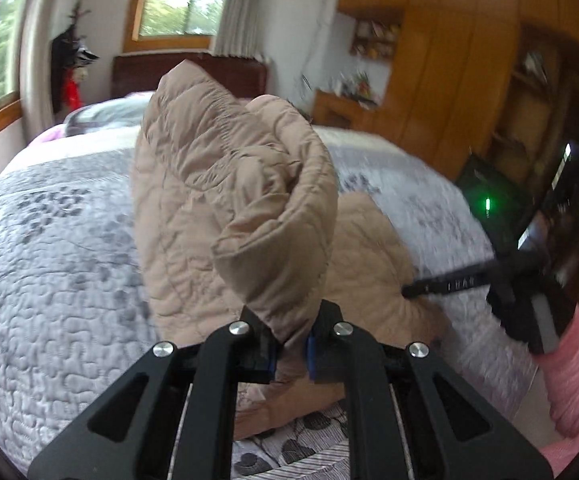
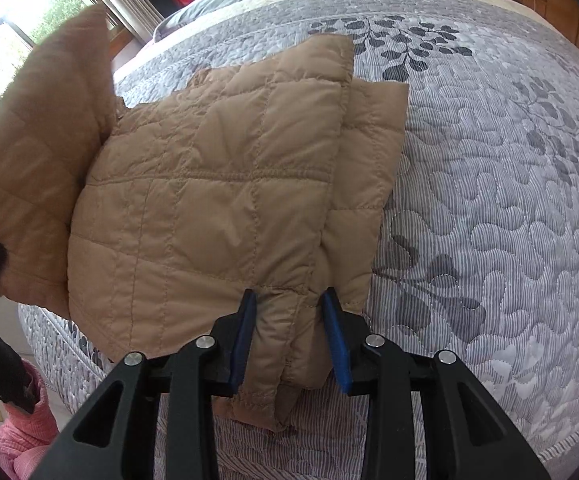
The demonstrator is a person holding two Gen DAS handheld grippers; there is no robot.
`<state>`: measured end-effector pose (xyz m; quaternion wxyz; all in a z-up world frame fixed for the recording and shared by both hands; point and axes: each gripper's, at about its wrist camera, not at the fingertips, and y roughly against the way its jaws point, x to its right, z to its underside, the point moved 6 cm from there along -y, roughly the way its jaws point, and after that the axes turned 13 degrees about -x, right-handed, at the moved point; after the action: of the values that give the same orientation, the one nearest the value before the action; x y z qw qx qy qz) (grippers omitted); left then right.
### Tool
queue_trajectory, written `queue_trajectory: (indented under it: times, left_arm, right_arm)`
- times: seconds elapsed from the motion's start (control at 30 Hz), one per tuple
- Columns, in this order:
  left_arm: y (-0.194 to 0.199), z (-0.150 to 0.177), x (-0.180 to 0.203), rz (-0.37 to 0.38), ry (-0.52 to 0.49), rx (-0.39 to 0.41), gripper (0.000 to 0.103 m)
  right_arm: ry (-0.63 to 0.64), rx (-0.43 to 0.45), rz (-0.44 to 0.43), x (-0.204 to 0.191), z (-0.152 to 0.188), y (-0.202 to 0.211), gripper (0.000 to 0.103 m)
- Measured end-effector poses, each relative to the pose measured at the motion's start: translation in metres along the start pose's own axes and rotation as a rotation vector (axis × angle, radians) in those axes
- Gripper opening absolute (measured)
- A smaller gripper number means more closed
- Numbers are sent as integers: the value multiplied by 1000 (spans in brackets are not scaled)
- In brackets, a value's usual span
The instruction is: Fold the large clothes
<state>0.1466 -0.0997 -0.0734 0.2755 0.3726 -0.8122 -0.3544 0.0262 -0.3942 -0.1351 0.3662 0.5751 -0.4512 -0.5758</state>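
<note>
Fold in progress, not finished. Left gripper (image 1: 289, 344) clenched on a bunched edge of the tan quilted jacket (image 2: 217, 208), raising that flap off the bed (image 2: 489, 200); in the right wrist view the raised flap hangs at 9 o'clock of the jacket body. Body lies flat mid-bed, a sleeve already laid along its 3 o'clock side. Right gripper (image 2: 289, 344) grasps the near hem at 6 o'clock, apparently pinning it. Remaining, by my reading: lay the lifted flap across, then halve the bundle.
</note>
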Motion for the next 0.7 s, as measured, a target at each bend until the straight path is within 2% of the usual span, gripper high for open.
queue_trajectory:
  times: [0.13, 0.33, 0.53, 0.6, 0.7]
  left_arm:
    - [-25, 17, 5, 14, -28, -92, 9]
    - [-69, 31, -5, 70, 13, -207, 10]
    - [-84, 39, -6, 34, -12, -206, 11]
    - [-83, 39, -8, 45, 1, -209, 12]
    - [-71, 34, -8, 100, 63, -209, 14]
  right_arm:
    - [3, 0, 4, -1, 1, 1, 34]
    - [7, 0, 6, -1, 1, 1, 34]
    - [2, -1, 7, 0, 0, 0, 35]
    - [0, -3, 10, 0, -1, 1, 35]
    - [-2, -5, 22, 0, -3, 2, 35]
